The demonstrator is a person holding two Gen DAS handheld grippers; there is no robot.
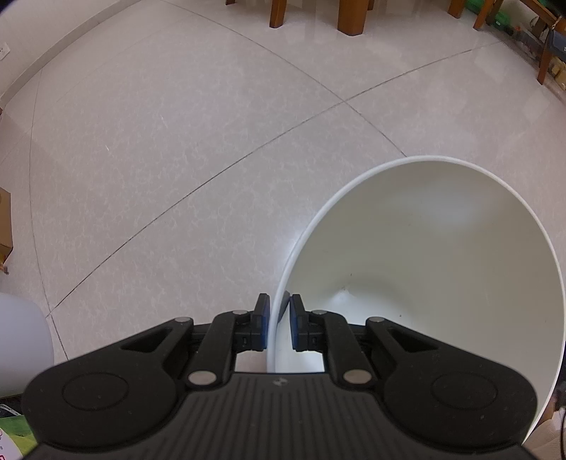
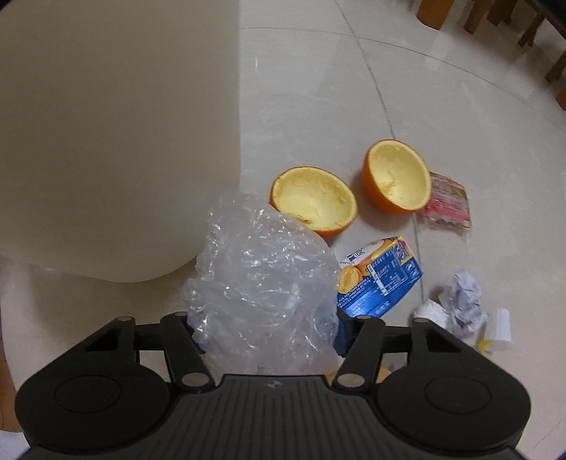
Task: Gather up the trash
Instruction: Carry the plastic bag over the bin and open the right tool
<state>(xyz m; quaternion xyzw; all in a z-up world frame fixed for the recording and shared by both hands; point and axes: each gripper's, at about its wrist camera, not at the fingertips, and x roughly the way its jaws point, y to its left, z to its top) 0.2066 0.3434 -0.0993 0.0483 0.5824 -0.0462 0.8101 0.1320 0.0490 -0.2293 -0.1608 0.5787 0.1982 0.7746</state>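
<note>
My left gripper [image 1: 278, 311] is shut on the rim of a white bin [image 1: 442, 247], one finger outside the wall and one inside; the bin's inside looks bare. My right gripper [image 2: 269, 332] is shut on a crumpled clear plastic bag [image 2: 265, 276] that bulges up between its fingers. The bin's cream outer wall [image 2: 116, 141] fills the left of the right wrist view. On the floor beyond the bag lie two hollow orange peel halves [image 2: 315, 201] [image 2: 398, 177], a blue drink carton [image 2: 382, 279], a red wrapper [image 2: 447, 201] and crumpled white paper [image 2: 463, 300].
Pale tiled floor [image 1: 177, 159] spreads ahead of the bin. Wooden furniture legs [image 1: 348, 16] stand at the far edge, more at the right. A cardboard box [image 1: 5, 219] sits at the left edge. A small white paper piece [image 2: 498, 329] lies by the crumpled paper.
</note>
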